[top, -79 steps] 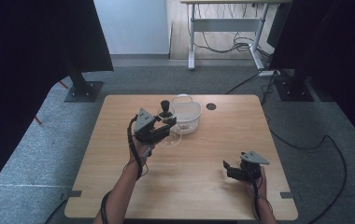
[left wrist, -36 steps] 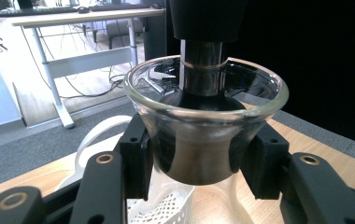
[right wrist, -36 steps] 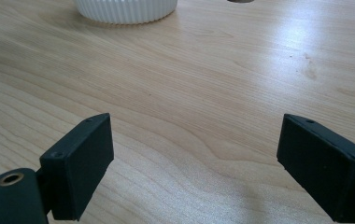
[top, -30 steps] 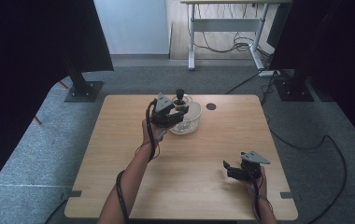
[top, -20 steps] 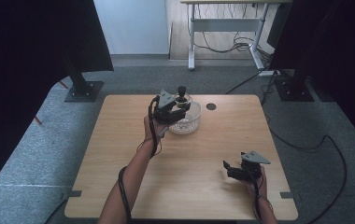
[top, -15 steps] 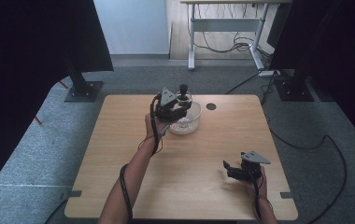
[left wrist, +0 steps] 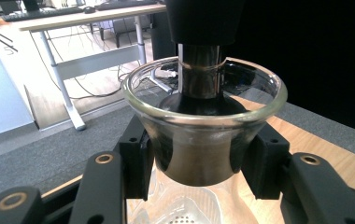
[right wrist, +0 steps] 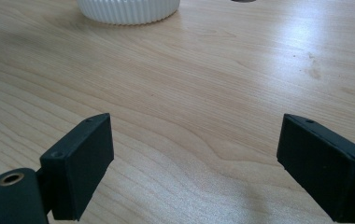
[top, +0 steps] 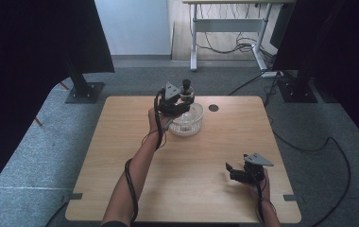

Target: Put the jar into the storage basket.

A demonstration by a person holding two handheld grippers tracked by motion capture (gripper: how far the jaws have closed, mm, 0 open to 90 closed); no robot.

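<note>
Left gripper (left wrist: 199,158) clamped on flared neck of glass vessel (left wrist: 203,116) with black stopper (left wrist: 203,28), held above clear ribbed bowl (top: 185,122) at far side of table (top: 121,156), right gripper (right wrist: 194,163) spread wide, empty, low over table near right edge

Both grippers were black. The left gripper (top: 180,105) and right gripper (top: 236,172) each carried a grey three-cornered plate on top and a black cable along the bare forearm. The jaws were blocky, with brass-ringed screw holes.
</note>
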